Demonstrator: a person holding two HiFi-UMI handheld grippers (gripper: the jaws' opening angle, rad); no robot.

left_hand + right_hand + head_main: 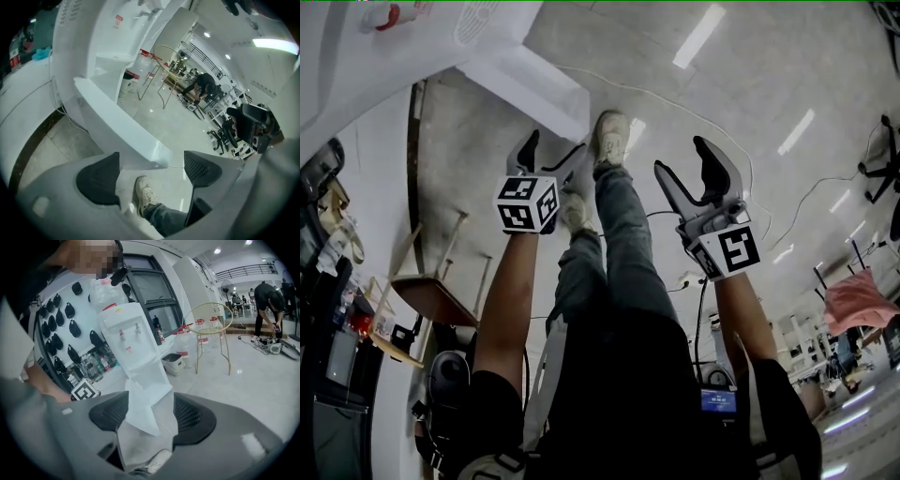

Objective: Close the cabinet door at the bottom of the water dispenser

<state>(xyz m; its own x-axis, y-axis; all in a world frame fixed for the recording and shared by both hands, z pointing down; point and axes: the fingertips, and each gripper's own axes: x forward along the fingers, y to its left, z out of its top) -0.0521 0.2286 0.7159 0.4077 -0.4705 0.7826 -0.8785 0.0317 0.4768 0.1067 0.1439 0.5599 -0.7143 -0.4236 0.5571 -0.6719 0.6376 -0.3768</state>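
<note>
Okay, left tool [548, 157] and right tool [682, 161] both spread, pinching nothing. Cabinet door [534, 94] juts open at 11 o'clock; open floor [750, 84] at 1 o'clock.

White water dispenser [129, 333], white cabinet door [140, 411], my black ribbed pads [110, 411], black-and-white marker cube [528, 202], blue-grey jeans [619, 244], cream shoe [609, 136].

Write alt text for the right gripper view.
A white water dispenser stands ahead with its bottom cabinet door swung open toward the camera, seen between the open, empty jaws of the right gripper. Clear water jugs stand to its right.
</note>
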